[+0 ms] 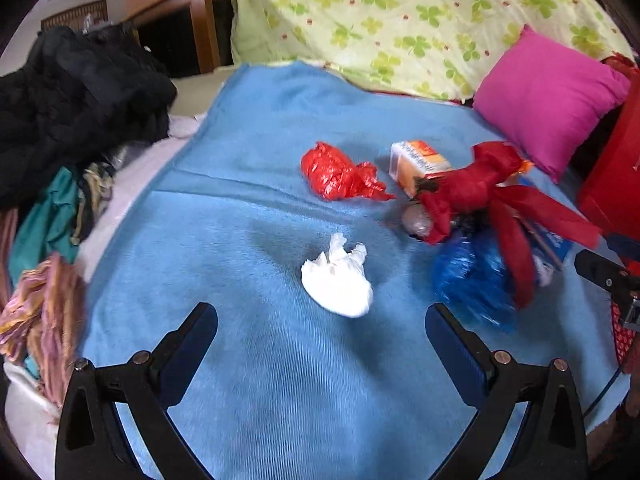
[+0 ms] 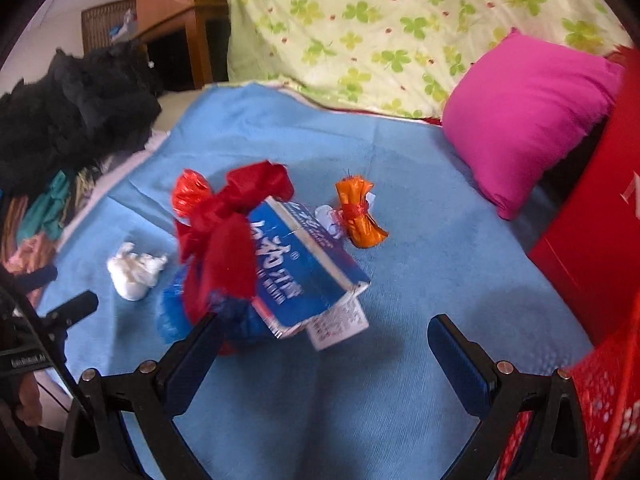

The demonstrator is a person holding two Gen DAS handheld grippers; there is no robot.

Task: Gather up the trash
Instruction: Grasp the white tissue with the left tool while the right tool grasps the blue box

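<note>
Several pieces of trash lie on a blue blanket (image 1: 280, 380). A crumpled white tissue (image 1: 338, 284) sits just ahead of my left gripper (image 1: 322, 330), which is open and empty. Beyond it are a crumpled red plastic bag (image 1: 340, 176) and an orange-and-white carton (image 1: 416, 164). A blurred red paper bundle (image 1: 480, 192) rests over a blue plastic bag (image 1: 472, 280). My right gripper (image 2: 324, 340) is open, just short of a blue carton (image 2: 308, 264). That carton leans on the red paper bundle (image 2: 232, 224). An orange wrapper (image 2: 358, 216) lies behind it, and the white tissue (image 2: 134, 270) to the left.
A pink pillow (image 2: 528, 120) and a green clover-print quilt (image 2: 380, 28) lie at the back. A red mesh basket (image 2: 600, 396) and a tall red box (image 2: 592, 220) stand on the right. Black and coloured clothes (image 1: 72, 108) pile up on the left edge.
</note>
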